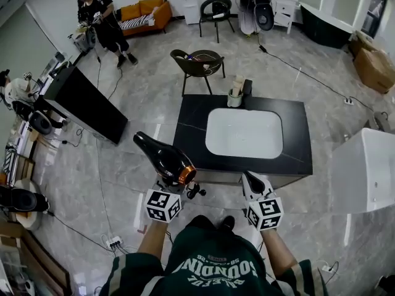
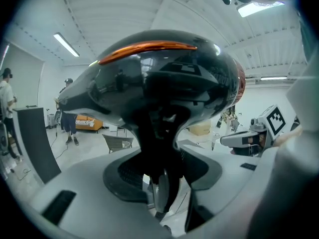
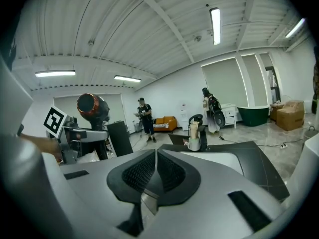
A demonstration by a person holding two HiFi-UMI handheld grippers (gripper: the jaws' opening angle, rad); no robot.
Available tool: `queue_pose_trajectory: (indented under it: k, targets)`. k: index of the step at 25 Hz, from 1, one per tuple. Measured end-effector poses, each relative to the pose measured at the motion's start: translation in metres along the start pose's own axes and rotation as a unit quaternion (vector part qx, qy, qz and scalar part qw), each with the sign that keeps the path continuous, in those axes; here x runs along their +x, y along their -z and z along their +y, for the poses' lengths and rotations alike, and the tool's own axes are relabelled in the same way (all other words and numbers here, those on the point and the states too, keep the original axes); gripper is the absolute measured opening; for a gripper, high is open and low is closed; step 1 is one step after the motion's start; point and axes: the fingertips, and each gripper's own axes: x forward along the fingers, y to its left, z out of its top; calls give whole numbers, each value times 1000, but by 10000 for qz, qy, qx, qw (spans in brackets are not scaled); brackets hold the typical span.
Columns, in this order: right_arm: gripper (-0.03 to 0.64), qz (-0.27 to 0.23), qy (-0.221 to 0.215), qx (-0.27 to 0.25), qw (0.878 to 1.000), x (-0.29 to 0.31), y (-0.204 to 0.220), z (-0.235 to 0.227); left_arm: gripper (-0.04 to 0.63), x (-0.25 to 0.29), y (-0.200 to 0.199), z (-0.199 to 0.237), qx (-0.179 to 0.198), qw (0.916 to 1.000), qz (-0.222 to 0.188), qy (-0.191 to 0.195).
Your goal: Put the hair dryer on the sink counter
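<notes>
A black hair dryer [image 1: 163, 156] with a copper ring stands out over the floor, left of the sink counter [image 1: 296, 142]. My left gripper [image 1: 180, 186] is shut on its handle. In the left gripper view the dryer body [image 2: 159, 78] fills the frame, and its handle runs down between the two dark pads [image 2: 124, 176]. My right gripper [image 1: 252, 181] hovers at the counter's near edge, shut with nothing in it. In the right gripper view its pads [image 3: 172, 173] meet, and the dryer [image 3: 92, 108] shows at the left.
The black counter holds a white basin [image 1: 244, 132] and a cup with a dispenser [image 1: 235, 96] at its far edge. A dark chair [image 1: 197, 63] stands behind it. A black panel [image 1: 83, 103] is at the left, a white tub [image 1: 367, 168] at the right. A person [image 1: 102, 23] stands far left.
</notes>
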Motion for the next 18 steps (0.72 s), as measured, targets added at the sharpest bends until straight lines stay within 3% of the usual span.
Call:
queue_pose_trajectory:
  k: [18]
  targets:
    - [44, 146, -219, -183, 9995, 74, -20, 14, 198, 29, -14, 62, -233, 9995, -198, -127]
